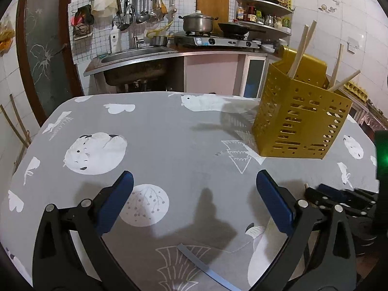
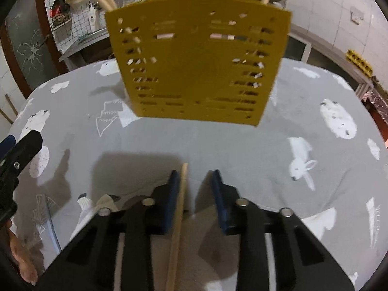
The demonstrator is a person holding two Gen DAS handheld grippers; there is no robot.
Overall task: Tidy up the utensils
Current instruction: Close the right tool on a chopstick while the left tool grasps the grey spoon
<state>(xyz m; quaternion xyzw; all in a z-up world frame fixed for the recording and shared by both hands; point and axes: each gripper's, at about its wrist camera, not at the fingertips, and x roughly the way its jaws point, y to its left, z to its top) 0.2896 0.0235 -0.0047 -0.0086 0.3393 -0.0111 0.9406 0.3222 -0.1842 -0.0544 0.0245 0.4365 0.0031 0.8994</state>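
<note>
A yellow perforated utensil holder (image 1: 300,121) stands on the grey patterned tablecloth (image 1: 169,140) at the far right, with several wooden chopsticks (image 1: 299,51) sticking out of it. In the right wrist view the holder (image 2: 198,68) is straight ahead. A single wooden chopstick (image 2: 176,242) lies on the cloth between the jaws of my right gripper (image 2: 195,173). It rests against the left pad, while the right pad stands a gap away. My left gripper (image 1: 195,174) hovers wide open over bare cloth, left of the right gripper (image 1: 339,196).
A thin grey strip (image 1: 203,266) lies on the cloth under the left gripper. Beyond the table's far edge are a sink (image 1: 135,55), a stove with a pot (image 1: 197,23) and wall shelves. A person's hand (image 2: 21,262) shows at the lower left.
</note>
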